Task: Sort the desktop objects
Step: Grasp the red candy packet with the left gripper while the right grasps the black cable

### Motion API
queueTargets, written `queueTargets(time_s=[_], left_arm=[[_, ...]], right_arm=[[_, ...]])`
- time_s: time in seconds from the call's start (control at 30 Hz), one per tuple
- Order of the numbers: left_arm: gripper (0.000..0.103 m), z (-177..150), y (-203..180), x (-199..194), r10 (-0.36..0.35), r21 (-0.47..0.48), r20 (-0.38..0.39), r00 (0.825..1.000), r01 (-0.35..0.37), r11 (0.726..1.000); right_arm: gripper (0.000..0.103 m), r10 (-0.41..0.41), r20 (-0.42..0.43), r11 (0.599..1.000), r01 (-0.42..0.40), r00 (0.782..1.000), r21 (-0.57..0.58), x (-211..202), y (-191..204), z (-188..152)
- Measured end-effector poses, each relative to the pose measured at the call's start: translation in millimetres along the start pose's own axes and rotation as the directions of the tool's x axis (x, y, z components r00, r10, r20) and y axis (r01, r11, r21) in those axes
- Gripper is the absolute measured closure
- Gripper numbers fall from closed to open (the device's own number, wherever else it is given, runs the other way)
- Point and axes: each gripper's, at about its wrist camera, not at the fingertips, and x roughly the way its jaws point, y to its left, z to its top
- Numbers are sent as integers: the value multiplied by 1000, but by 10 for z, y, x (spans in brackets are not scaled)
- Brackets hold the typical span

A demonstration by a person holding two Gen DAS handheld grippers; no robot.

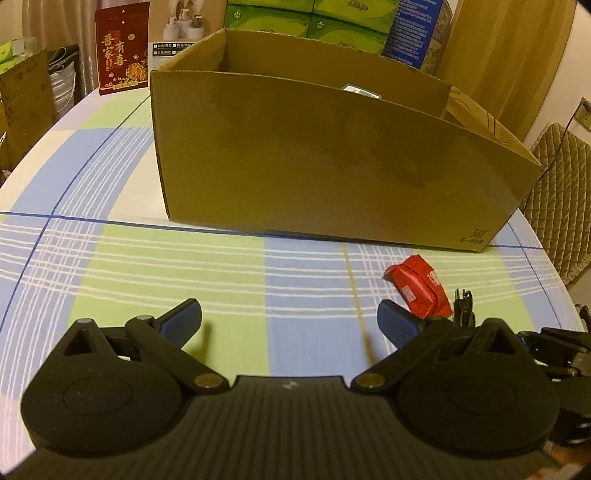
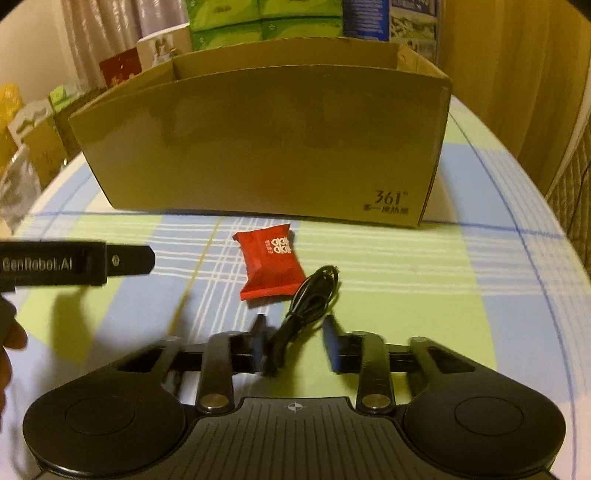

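A red snack packet (image 2: 271, 266) lies on the checked tablecloth in front of a large open cardboard box (image 2: 258, 147). A coiled black cable (image 2: 308, 306) lies just right of the packet, its near end between my right gripper's fingers. My right gripper (image 2: 295, 341) is partly open around the cable, not closed on it. My left gripper (image 1: 290, 321) is wide open and empty over the cloth; the red packet (image 1: 419, 290) and the cable (image 1: 463, 306) lie by its right finger. The left gripper also shows in the right wrist view (image 2: 77, 262).
The box (image 1: 332, 158) fills the far middle of the table; something small shows inside it. Green tissue packs (image 1: 314, 18), a red card (image 1: 122, 51) and more cartons stand behind. A padded chair (image 1: 561, 199) is at the right table edge.
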Motion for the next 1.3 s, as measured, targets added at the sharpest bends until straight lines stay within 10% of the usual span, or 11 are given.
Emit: queueTargets(time_s=[0.27,0.47,0.63,0.93,1.3], left_arm=[[3,-2,35,-7,-19,-10,0,1000,19,1000],[3,14,45,-33,-59,-25,14,998,59,998],[4,39,-87,30,-116,13,13,993,116,993],[29,113,-473,362,-224,198,-22,974,224,954],[74,60,-777,504,-146,349,8,989,134,927]], right_arm=[[95,-35,-8,999,35,999,-36,124,-31,138],[95,122,-29,986,-124,992,-110,76,132,84],[95,41,-21,998,-42,999,-53,-1,-64,123],[95,-19,-18,998,20,1000,53,-31,-334,151],[95,-20,-5,996,21,1000,90,-8,-378,152]])
